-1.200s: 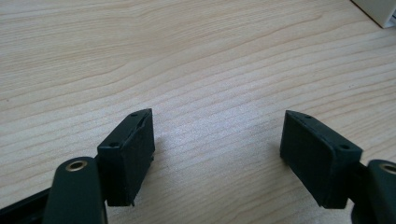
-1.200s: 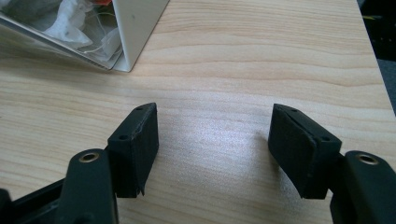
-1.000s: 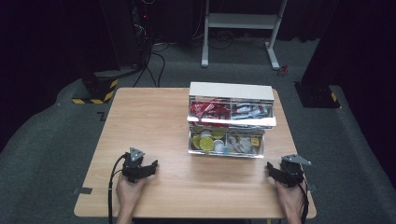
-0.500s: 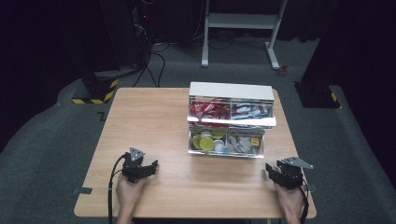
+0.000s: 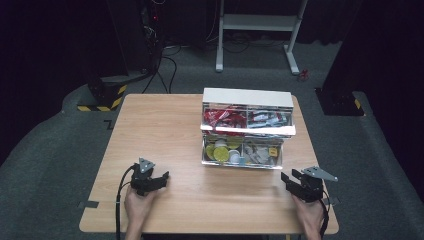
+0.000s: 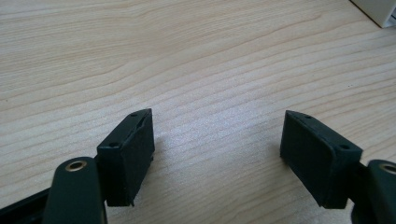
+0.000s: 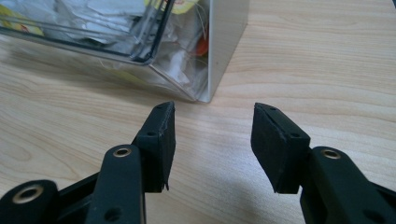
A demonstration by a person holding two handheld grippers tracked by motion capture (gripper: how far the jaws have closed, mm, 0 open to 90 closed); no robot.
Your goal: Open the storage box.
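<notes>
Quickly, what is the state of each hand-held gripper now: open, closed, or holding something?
Left hand-held gripper: open, empty, above bare table.
Right hand-held gripper: open, empty; jaws have just been closing, pointing near the clear box.

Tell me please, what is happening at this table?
A person sits at a wooden table with a gripper in each hand. A clear two-level box full of small items stands at the far side, its lower drawer pulled out. The left gripper rests open on the bare wood. The right gripper points toward the box's near right corner; its jaws have just been closing but hold nothing. Neither gripper touches the box.
</notes>
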